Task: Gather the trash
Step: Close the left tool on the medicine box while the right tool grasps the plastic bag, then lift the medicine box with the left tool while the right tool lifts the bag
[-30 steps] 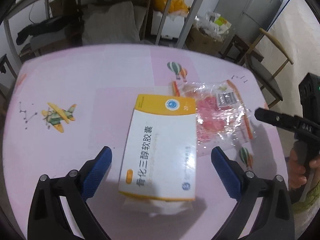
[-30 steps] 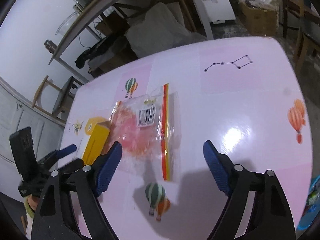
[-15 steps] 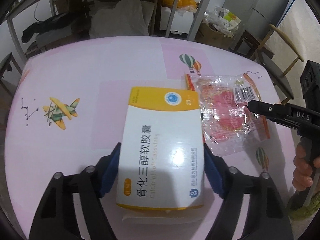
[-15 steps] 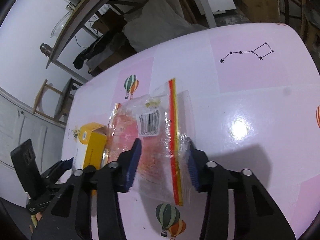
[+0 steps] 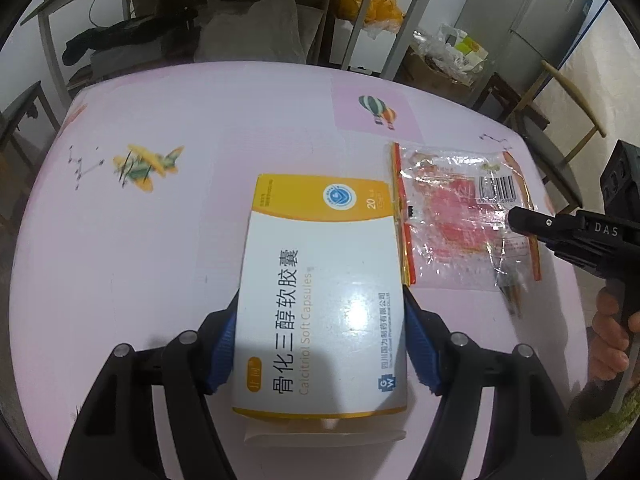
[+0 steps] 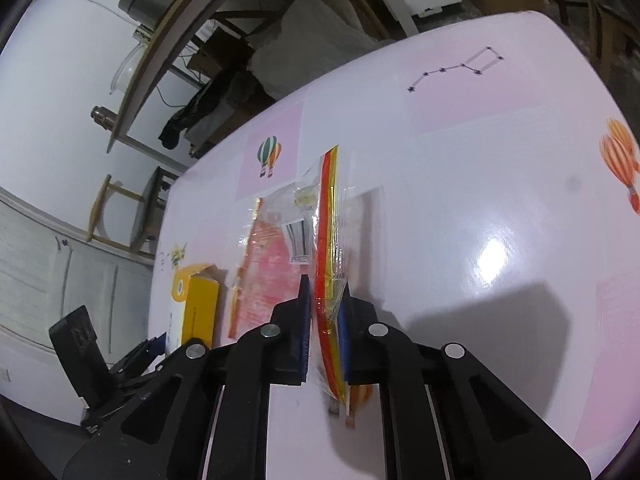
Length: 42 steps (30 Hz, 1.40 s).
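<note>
Left gripper point(image 5: 320, 344) clamps box point(image 5: 324, 300); right gripper point(image 6: 324, 320) closing on bag point(image 6: 328, 240), box's 3 o'clock; both still on table point(image 5: 160, 240), binning remains.

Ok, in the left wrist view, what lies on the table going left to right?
Airplane print → medicine box, clamped by the left gripper → clear snack bag → right gripper, closing on the bag.

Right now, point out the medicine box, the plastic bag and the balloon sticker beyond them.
medicine box point(image 5: 324, 292): left wrist view, middle of its white top face.
plastic bag point(image 5: 456, 220): left wrist view, the pink patch at its middle.
balloon sticker point(image 5: 376, 109): left wrist view, the striped balloons on the pink table.
</note>
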Motion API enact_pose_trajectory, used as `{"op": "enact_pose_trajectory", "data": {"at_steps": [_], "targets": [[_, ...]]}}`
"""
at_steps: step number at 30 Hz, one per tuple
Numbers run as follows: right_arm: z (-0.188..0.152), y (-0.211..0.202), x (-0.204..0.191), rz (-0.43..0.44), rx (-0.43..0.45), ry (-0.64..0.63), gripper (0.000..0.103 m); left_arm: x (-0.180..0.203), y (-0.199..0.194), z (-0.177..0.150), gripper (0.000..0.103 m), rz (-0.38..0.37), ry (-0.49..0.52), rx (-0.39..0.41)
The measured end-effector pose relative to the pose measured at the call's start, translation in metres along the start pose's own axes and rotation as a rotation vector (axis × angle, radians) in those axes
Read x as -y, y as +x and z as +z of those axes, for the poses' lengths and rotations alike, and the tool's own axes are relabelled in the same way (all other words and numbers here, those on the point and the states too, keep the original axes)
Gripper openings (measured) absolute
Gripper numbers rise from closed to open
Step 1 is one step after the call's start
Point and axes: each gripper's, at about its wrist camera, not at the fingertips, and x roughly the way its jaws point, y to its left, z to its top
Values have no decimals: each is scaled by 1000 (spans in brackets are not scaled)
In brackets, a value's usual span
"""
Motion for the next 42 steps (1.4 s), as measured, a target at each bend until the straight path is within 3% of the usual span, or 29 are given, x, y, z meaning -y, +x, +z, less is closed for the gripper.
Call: {"op": "enact_pose_trajectory", "data": {"at_steps": [13,26,42], "targets": [[-72,-54,25,58,25,71,7,29,-50,-73,69,-35,22,65],[-123,-74,44,161,46,180,7,54,-75,-120,69,-19,54,117],[-128,-78,48,198,115,264,7,100,-91,-140,69,53,185,192]]}}
